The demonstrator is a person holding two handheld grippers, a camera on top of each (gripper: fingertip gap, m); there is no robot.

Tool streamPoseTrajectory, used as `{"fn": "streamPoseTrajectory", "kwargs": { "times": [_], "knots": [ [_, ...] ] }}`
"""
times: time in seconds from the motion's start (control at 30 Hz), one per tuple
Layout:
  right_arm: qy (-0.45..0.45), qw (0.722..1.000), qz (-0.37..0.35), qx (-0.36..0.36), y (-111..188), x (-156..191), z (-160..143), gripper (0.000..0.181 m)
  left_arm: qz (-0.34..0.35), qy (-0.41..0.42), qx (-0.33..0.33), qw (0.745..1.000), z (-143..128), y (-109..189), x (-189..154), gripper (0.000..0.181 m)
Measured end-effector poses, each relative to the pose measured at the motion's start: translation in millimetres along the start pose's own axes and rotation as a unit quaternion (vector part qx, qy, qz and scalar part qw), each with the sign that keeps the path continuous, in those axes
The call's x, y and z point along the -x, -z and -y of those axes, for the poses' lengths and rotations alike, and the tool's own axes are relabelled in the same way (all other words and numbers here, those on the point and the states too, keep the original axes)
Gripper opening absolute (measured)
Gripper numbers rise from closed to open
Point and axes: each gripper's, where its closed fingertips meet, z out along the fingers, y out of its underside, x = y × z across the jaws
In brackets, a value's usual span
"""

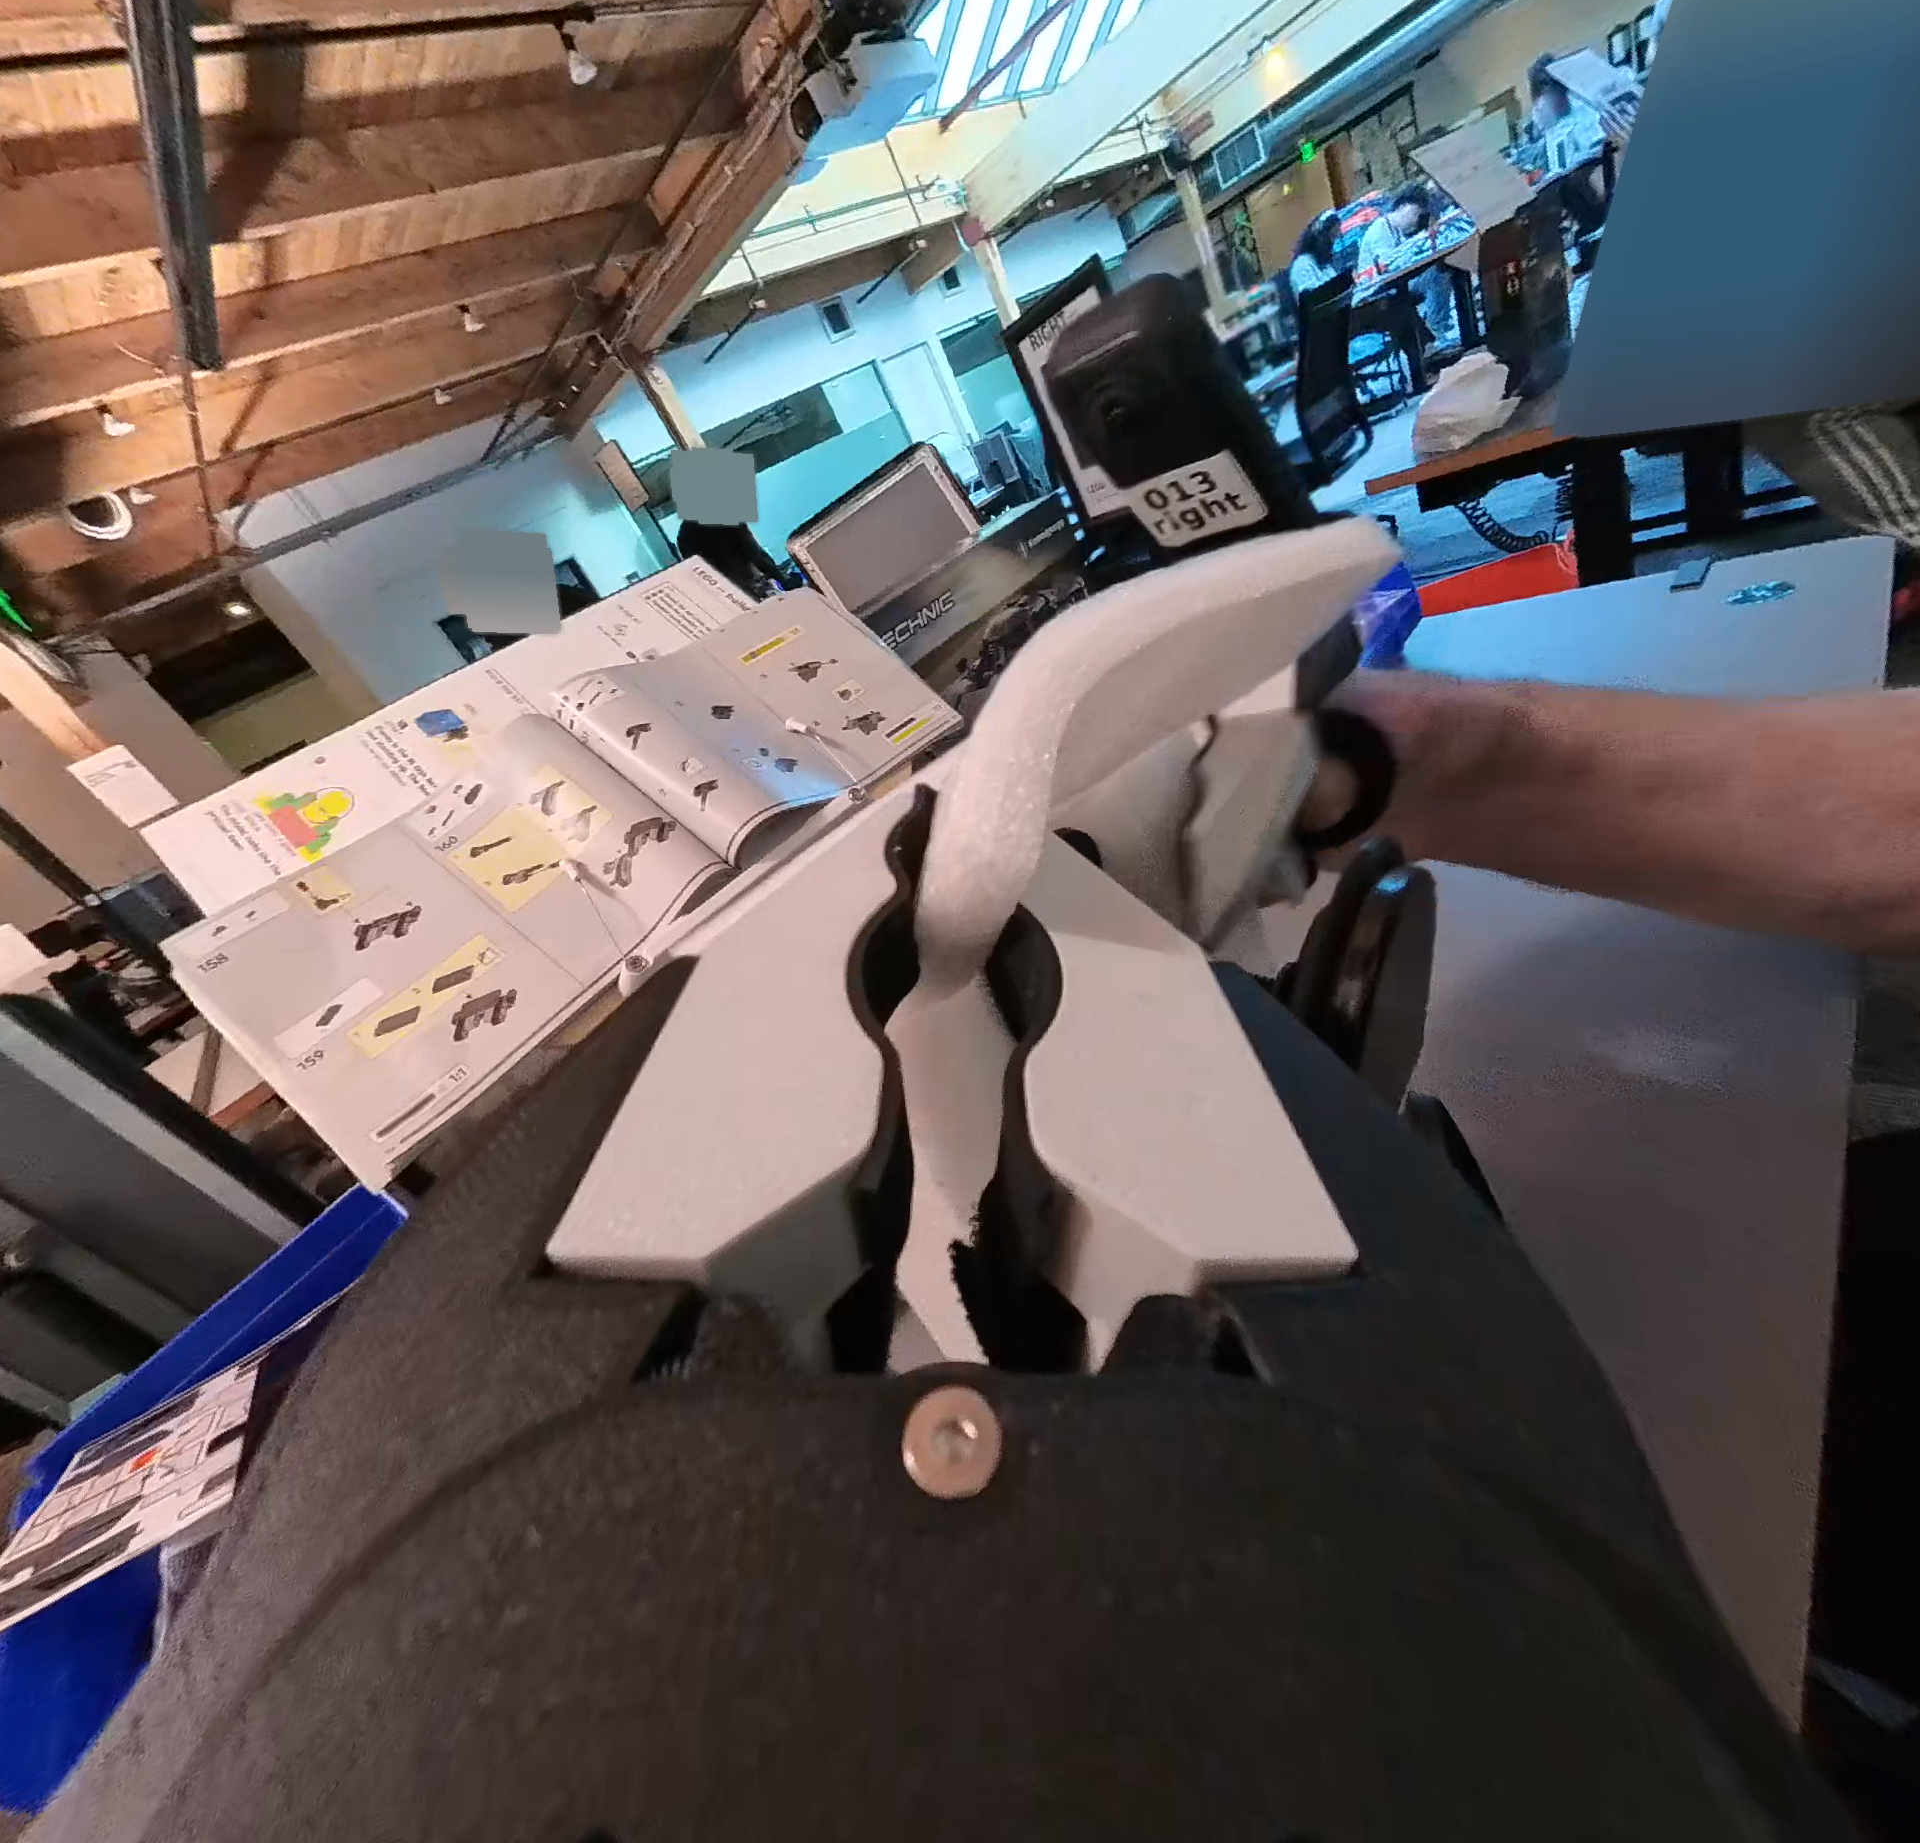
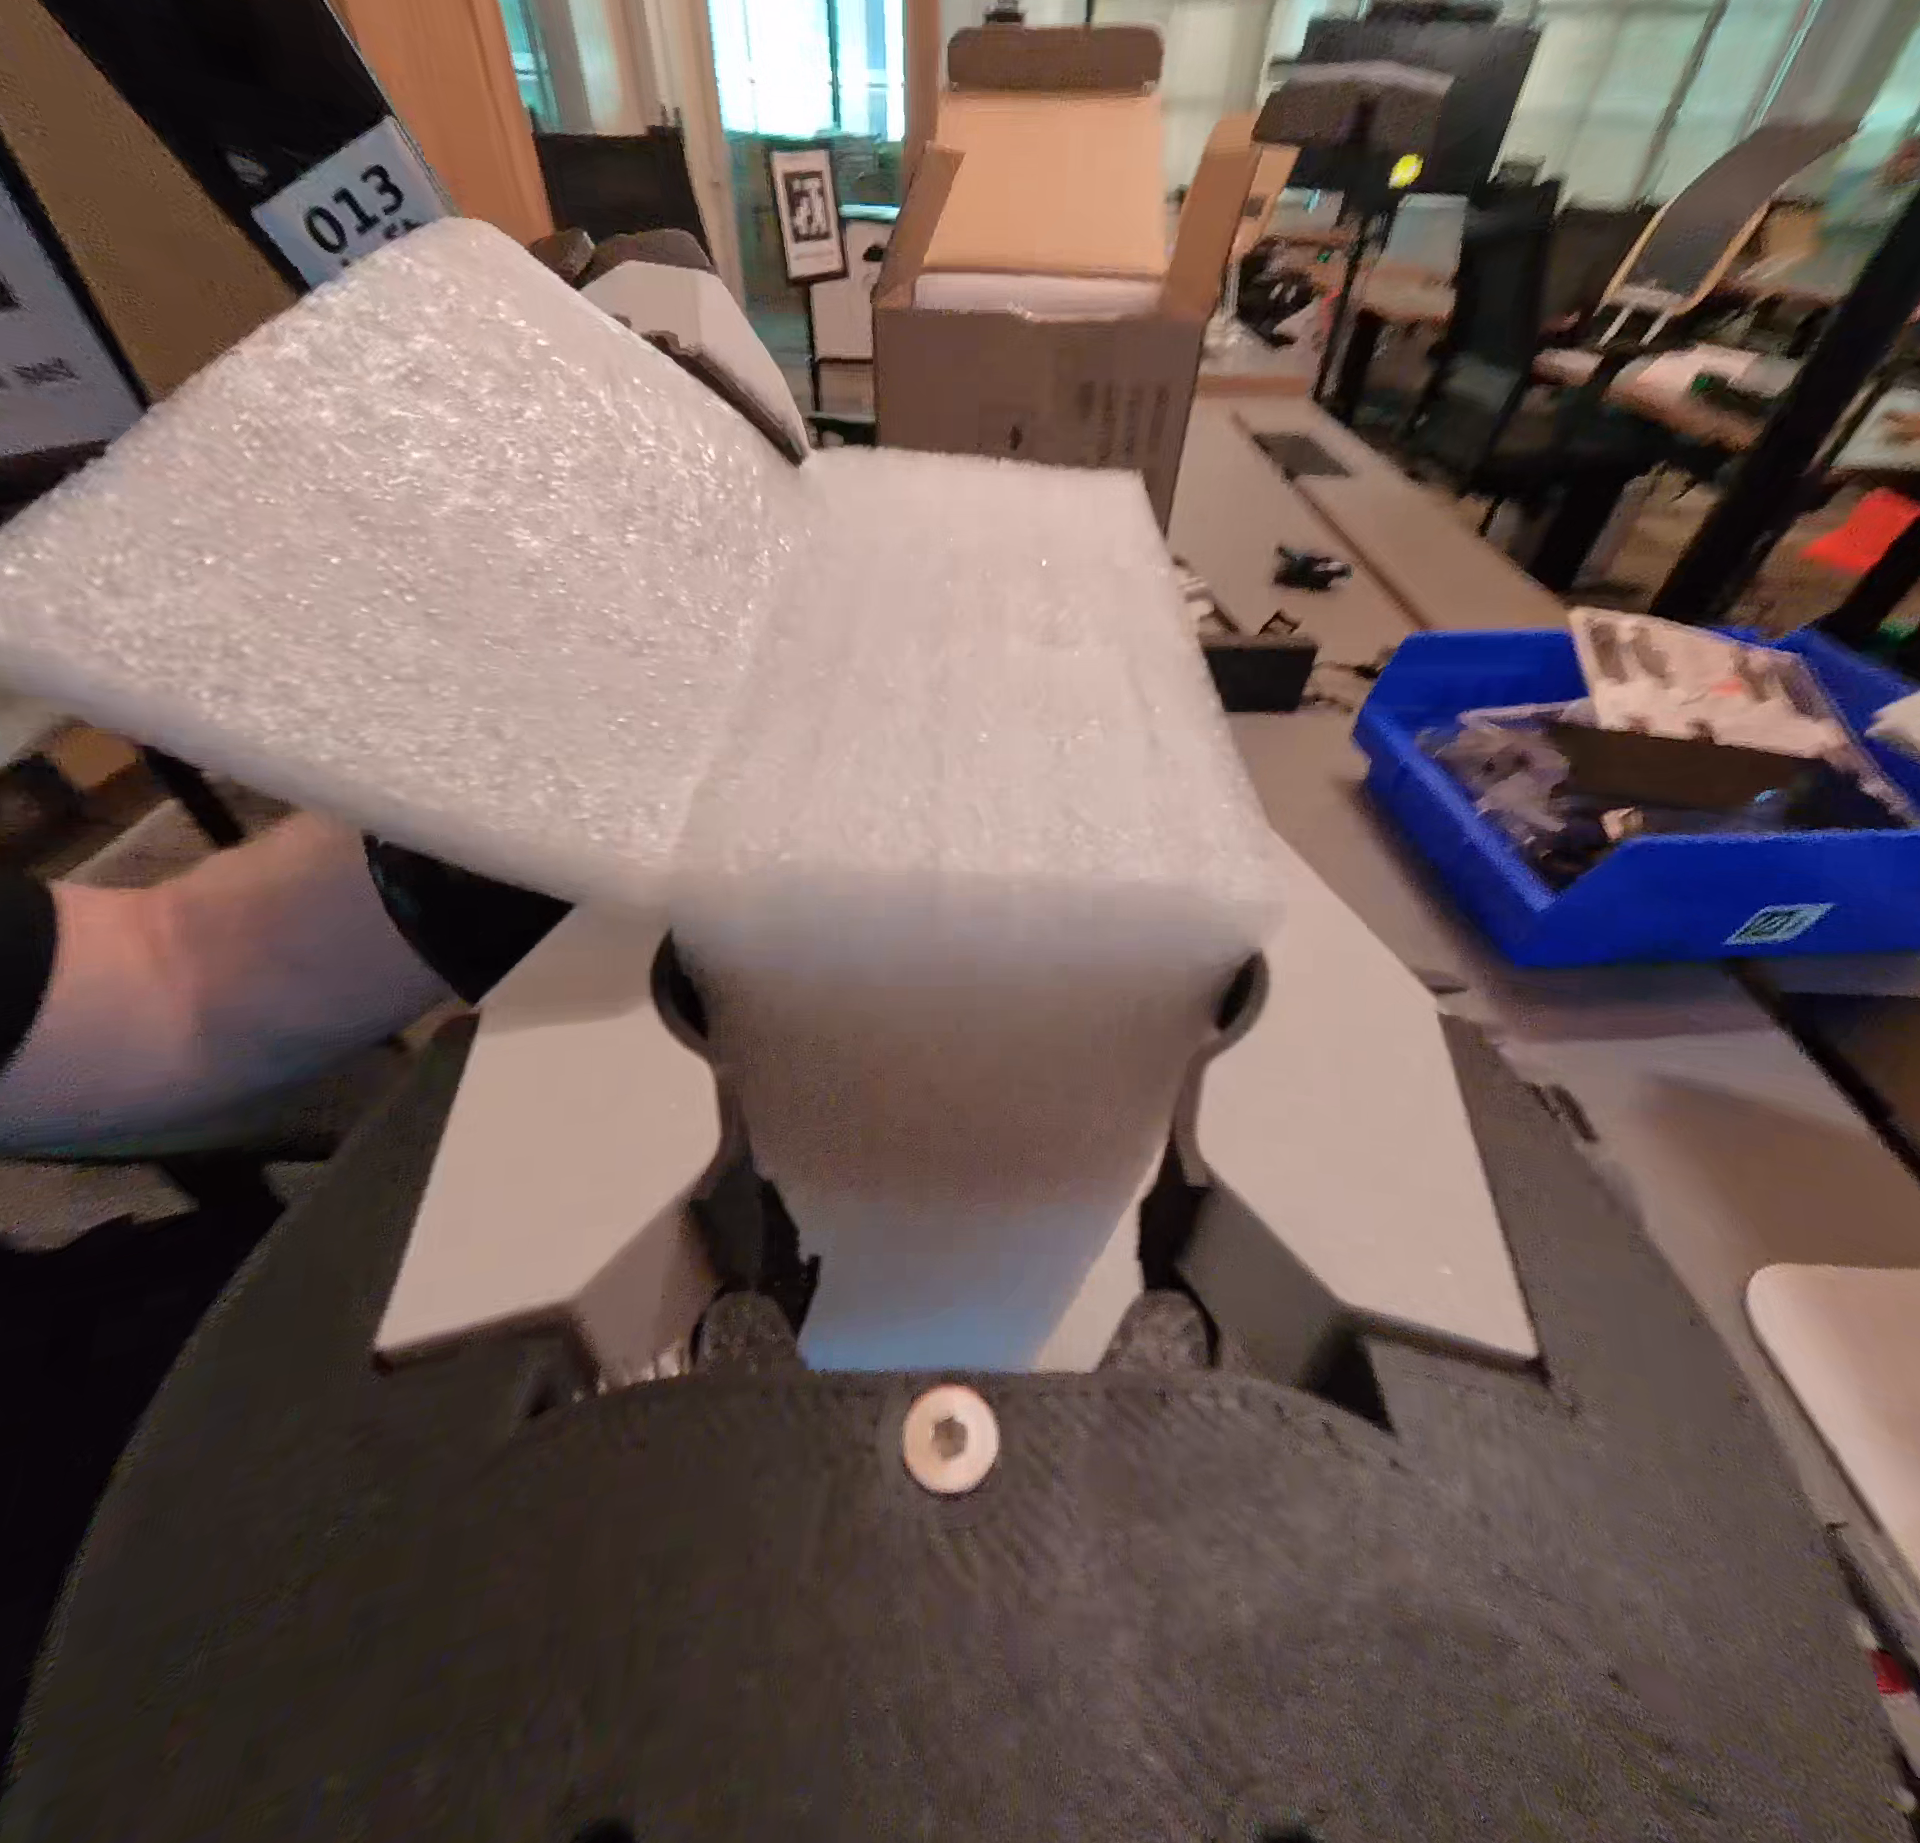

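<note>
A white foam sheet (image 1: 1164, 671) hangs in the air between both grippers, bent in the middle. My left gripper (image 1: 961, 920) is shut on one narrow end of it. In the left wrist view the foam rises to the right toward my right gripper (image 1: 1247, 775), which a person's hand (image 1: 1662, 785) holds. In the right wrist view my right gripper (image 2: 956, 993) is shut on the foam sheet (image 2: 956, 702), which bulges wide past the fingertips. The left gripper's grey fingers (image 2: 686, 328) show behind the raised foam flap, with a hand (image 2: 208, 972) at the left.
Open instruction booklets (image 1: 499, 858) lie on the table to the left. A blue bin (image 2: 1662, 910) with bags and parts stands at the right, and also shows in the left wrist view (image 1: 208, 1357). An open cardboard box (image 2: 1039, 359) stands behind. The grey tabletop (image 1: 1662, 1066) is below.
</note>
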Motion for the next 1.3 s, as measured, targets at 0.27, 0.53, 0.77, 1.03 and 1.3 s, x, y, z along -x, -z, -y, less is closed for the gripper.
{"fn": "streamPoseTrajectory", "kwargs": {
  "times": [0.27, 0.53, 0.77, 1.03, 1.3],
  "knots": [
    [-0.023, 0.999, 0.025, 0.007, -10, 1, 3, 0.074, 0.056, -0.004, 0.073, 0.996, -10, 17, 7, 0.015],
    [-0.041, 0.999, 0.001, 0.022, -20, -8, 5, 0.075, 0.187, -0.074, 0.152, 0.968, 9, 73, -2, 0.075],
    [-0.049, 0.993, -0.105, 0.022, -27, -10, 7, 0.074, 0.225, 0.054, 0.169, 0.958, -22, 50, -31, 0.107],
    [-0.055, 0.987, -0.154, -0.004, -33, -3, 12, 0.074, 0.335, 0.097, 0.119, 0.930, -36, 62, -19, 0.122],
    [-0.053, 0.984, -0.172, -0.004, -36, 0, 13, 0.074, 0.281, 0.213, 0.076, 0.933, -60, 43, -23, 0.118]
  ]
}}
